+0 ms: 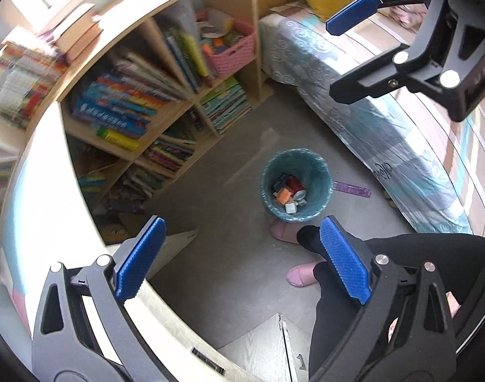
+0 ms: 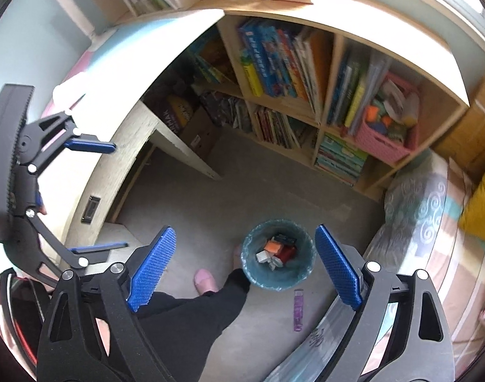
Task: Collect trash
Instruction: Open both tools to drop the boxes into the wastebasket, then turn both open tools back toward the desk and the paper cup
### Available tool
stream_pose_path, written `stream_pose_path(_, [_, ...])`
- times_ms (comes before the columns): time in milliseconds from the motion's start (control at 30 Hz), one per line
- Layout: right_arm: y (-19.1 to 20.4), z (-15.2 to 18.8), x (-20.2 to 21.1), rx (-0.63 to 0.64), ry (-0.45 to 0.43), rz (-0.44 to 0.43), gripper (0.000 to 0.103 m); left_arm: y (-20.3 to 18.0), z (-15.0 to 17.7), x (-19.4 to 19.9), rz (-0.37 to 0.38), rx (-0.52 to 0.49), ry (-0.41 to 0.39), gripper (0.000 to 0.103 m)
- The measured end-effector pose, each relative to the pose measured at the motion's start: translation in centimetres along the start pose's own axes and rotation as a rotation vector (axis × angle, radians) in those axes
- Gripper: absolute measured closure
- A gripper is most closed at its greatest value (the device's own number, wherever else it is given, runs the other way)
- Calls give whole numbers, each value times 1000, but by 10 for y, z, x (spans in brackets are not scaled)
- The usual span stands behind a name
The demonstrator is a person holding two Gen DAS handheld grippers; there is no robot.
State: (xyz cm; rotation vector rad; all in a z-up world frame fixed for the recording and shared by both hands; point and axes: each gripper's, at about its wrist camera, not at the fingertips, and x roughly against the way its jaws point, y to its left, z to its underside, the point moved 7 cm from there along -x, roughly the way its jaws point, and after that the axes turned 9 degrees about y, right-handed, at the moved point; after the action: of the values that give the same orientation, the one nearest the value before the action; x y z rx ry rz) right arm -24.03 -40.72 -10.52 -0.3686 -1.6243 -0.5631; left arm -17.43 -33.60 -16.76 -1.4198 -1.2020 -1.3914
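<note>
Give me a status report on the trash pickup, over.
Left gripper and right gripper open, both empty, held high above the floor. Bin holds several scraps. Purple strip lies on the floor beside the bin, uncollected. Nothing blocking it.

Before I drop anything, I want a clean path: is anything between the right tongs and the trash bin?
Nothing visible. The right tongs hang open and empty above the trash bin, with only bare floor around it; the person's leg stands beside its rim.
</note>
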Motion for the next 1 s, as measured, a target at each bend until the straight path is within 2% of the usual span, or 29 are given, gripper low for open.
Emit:
stream_pose_path(300, [56, -43, -5, 197, 16, 15, 13, 53, 54, 13, -56, 173, 5, 7])
stream_pose_path(567, [121, -87, -8, 413, 25, 14, 13, 105, 120, 21, -114, 382, 37, 7])
stream_pose_path(733, [164, -119, -9, 533, 7, 4, 13, 134, 164, 27, -137, 514, 54, 7])
stream_pose_path(1000, [235, -165, -11, 713, -30, -22, 13, 173, 223, 34, -196, 652, 96, 7])
